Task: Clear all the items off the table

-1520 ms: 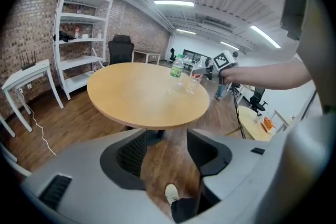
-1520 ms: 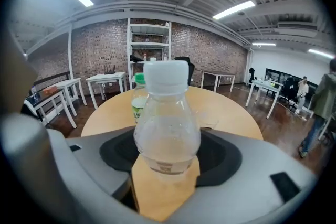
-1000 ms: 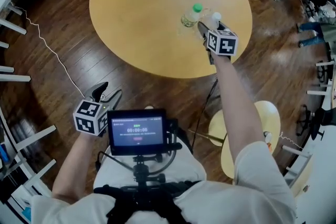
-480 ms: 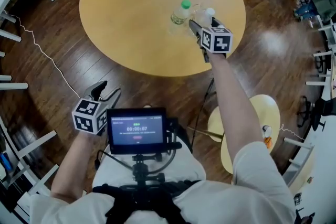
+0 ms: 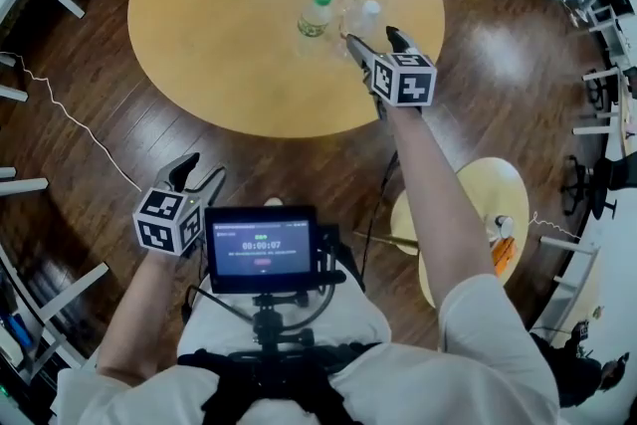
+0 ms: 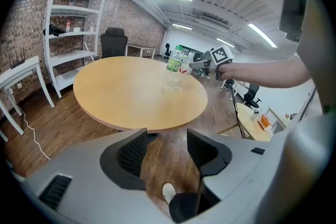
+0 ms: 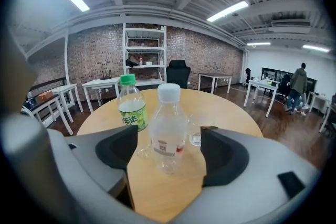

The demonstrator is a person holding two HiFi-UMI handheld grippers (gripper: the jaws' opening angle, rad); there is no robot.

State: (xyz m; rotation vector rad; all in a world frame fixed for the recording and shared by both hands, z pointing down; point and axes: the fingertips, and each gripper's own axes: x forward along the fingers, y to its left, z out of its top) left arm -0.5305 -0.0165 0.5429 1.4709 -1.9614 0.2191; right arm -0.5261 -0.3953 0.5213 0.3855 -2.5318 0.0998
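Round wooden table (image 5: 219, 35): holds three things, grouped toward its right side in the head view.

1. Bottle with green cap (image 5: 315, 12): upright, green label, some pale liquid inside. It stands left of the other bottle and slightly farther back in the right gripper view.
2. Clear bottle with white cap (image 7: 168, 128): upright on the table, near the edge closest to the person. It stands between the jaws of the right gripper, with a gap showing on either side.
3. Small clear glass (image 7: 197, 128): on the table just behind and to the right of the white-capped bottle, partly hidden by the right jaw.

Right gripper (image 5: 370, 37): held out over the table edge on an outstretched arm. Its jaws have just been opening and now stand apart, pads clear of the white-capped bottle between them.

Left gripper (image 5: 204, 171): held low beside the person's lap, off the table, over the dark wood floor (image 5: 90, 184). Jaws apart, with only floor and a shoe tip (image 6: 168, 192) visible in the gap.

Small screen (image 5: 261, 249): mounted at the person's chest, lit.

Pale round stool (image 5: 503, 209): on the floor to the right, below the outstretched arm.
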